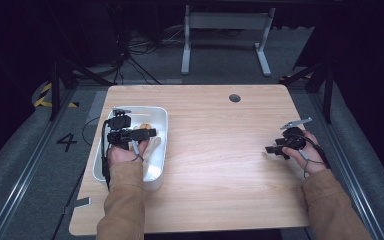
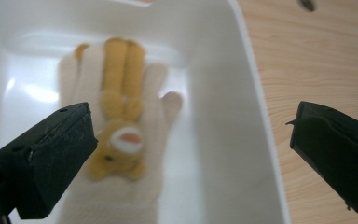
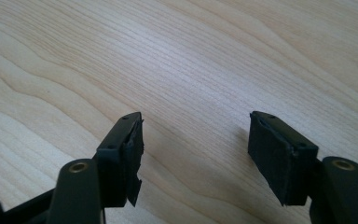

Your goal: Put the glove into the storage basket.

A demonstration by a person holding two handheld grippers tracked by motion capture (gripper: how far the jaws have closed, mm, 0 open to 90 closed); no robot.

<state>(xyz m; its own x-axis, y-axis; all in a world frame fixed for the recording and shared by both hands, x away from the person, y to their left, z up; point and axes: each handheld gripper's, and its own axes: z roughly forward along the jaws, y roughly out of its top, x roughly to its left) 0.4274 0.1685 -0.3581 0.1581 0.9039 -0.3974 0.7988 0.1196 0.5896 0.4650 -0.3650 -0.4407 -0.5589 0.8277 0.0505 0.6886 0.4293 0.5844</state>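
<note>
Left gripper [image 2: 191,149] spread, empty, above glove [image 2: 121,140] lying in white bin [image 2: 242,93], evidently released there; right gripper [image 3: 196,149] spread, idle.

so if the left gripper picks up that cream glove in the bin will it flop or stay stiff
The glove looks like soft knit lying flat in the bin, so it would probably droop. Likely light. The plush animal on it may weigh one side down.

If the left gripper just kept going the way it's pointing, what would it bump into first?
Most likely the cream glove with its small orange plush animal, lying in the white tub. The left gripper hangs open over them, apparently apart.
</note>
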